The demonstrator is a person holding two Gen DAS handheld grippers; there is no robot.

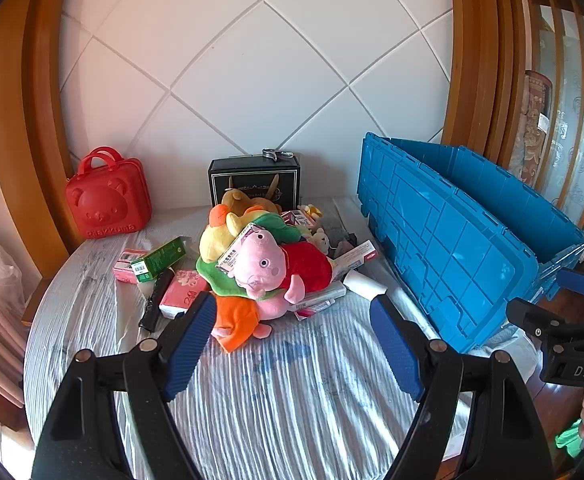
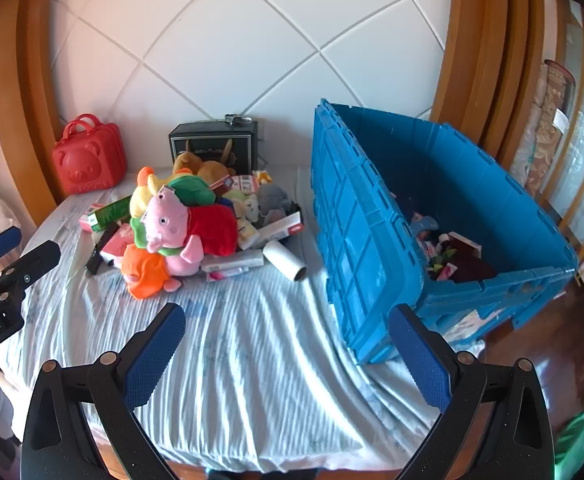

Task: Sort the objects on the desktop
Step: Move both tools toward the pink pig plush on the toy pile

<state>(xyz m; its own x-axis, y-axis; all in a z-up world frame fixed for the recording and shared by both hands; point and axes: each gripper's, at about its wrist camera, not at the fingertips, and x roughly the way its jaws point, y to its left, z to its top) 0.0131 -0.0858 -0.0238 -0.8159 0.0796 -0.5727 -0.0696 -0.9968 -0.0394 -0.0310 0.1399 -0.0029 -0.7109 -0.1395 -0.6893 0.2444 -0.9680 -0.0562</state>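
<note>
Rumpled cloth (image 2: 251, 360) bare between toy pile (image 2: 187, 232) and blue crate (image 2: 364, 240); left tool (image 1: 292, 340), right tool (image 2: 287, 352) both apart, empty.

The plush pile (image 1: 259, 264) hides the boxes beneath; blue crate (image 2: 432, 220) contents are too jumbled to identify.

Home rm: plush toys (image 1: 267, 268), padded wall (image 1: 251, 60), wood trim (image 1: 19, 120)
</note>
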